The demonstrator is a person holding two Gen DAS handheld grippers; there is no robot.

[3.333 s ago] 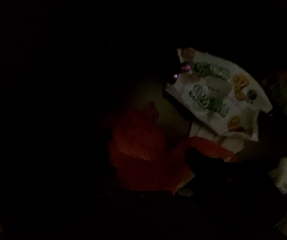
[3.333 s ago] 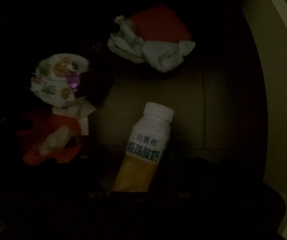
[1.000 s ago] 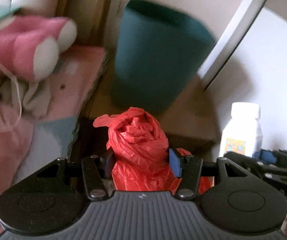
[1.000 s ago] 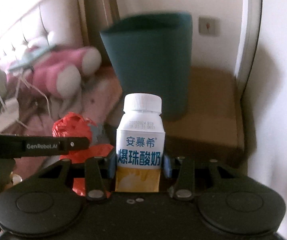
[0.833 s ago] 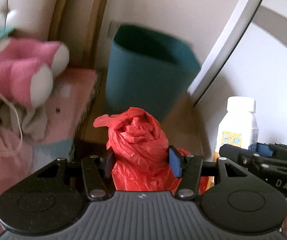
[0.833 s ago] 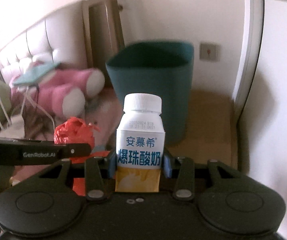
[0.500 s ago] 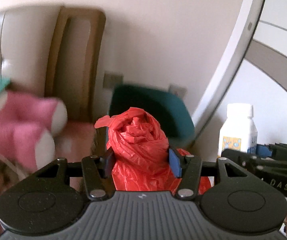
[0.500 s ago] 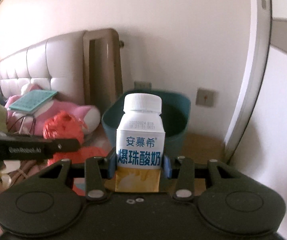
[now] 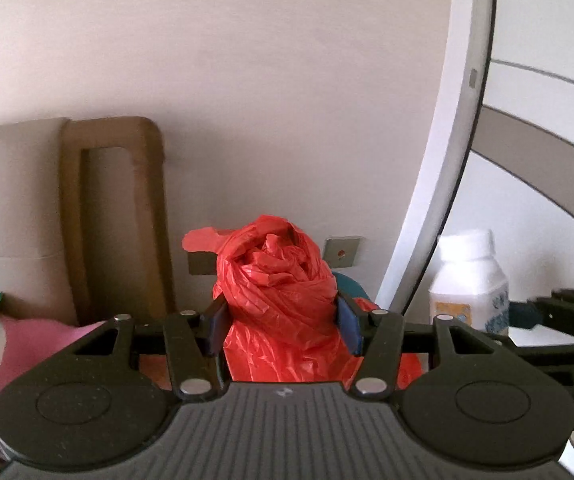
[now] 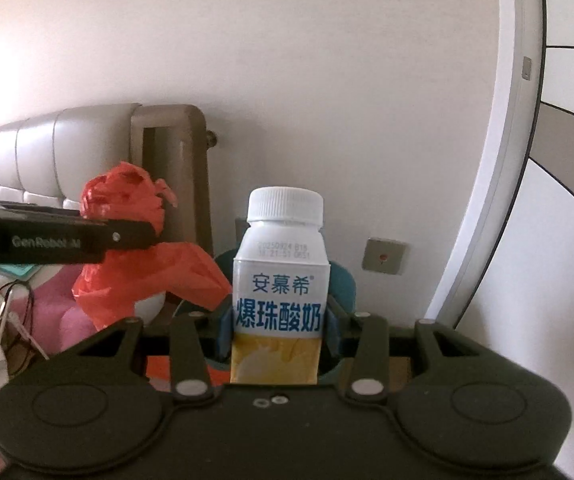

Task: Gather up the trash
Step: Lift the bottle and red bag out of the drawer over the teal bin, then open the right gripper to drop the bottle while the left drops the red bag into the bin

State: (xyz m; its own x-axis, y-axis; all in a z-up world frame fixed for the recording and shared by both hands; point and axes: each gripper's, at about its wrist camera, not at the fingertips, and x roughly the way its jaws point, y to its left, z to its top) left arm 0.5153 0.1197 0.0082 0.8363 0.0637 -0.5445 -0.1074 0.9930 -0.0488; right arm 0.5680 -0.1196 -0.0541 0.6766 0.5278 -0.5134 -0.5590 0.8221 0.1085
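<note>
The crumpled plastic bag point(image 9: 277, 288) sits clamped in the left claw point(image 9: 281, 322). To its right, the yogurt bottle point(image 10: 281, 288) stands upright, gripped in the right claw point(image 10: 277, 330). Behind and below both sits the bin point(image 10: 343, 280), before the wall socket point(image 10: 383, 256). The headboard point(image 10: 47, 152) lies left, a plush toy point(image 10: 51, 316) beneath it.

Home bedroom, padded headboard point(image 10: 27, 152), pink plush toy point(image 9: 35, 344), wall socket point(image 10: 385, 256), plain wall

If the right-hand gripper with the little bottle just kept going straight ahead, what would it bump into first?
Probably the teal bin, whose rim shows right behind the yogurt drink bottle clamped in the right gripper. Depth is hard to judge; the wall lies beyond it.
</note>
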